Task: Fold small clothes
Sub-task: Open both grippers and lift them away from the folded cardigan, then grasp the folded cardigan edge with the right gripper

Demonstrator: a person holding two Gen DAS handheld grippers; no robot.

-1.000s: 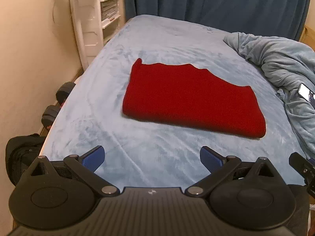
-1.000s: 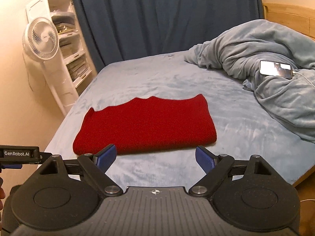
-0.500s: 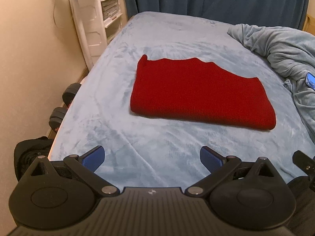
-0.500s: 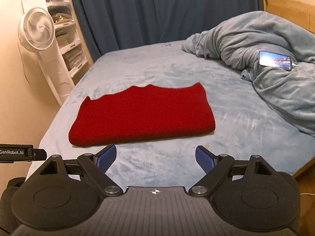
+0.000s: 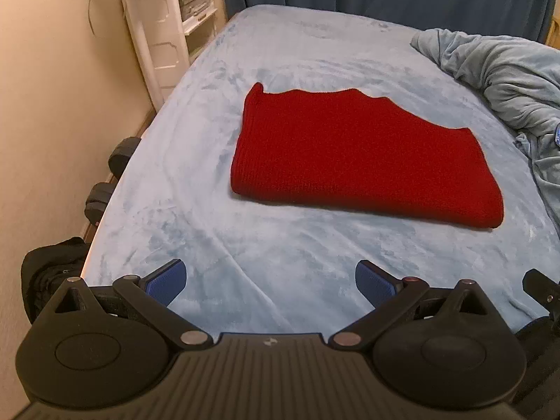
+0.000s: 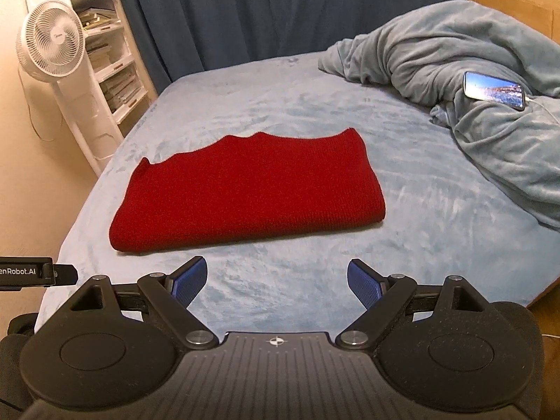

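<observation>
— So, where is the garment lying?

— The red knitted sweater [image 5: 360,161] lies folded flat on the light blue bed sheet [image 5: 273,266], about the middle of the mattress. Its thick folded edge faces the grippers; the far edge runs wavy and uneven. In the right wrist view the same sweater [image 6: 248,189] sits slightly left of centre.

— And the grippers?

— Both hover over the near part of the bed, short of the sweater and not touching it. The left gripper [image 5: 271,281] has its blue pads spread wide with only bare sheet between them. The right gripper [image 6: 276,280] stands the same way, released and wide, nothing in its grasp. Part of the left tool shows at the left edge of the right wrist view, lettering on its side.

— What else is about?

— A rumpled grey-blue blanket [image 6: 472,80] is heaped at the right side of the bed, with a smartphone [image 6: 493,90] resting on it, screen lit, a white cable at its end. A white standing fan [image 6: 52,45] stands beside the bed at the left, in front of a white shelf unit [image 6: 115,70] holding stacked papers. A dark blue curtain [image 6: 280,10] hangs behind the bed. Two dark dumbbells [image 5: 112,175] lie on the floor by the wall.
</observation>
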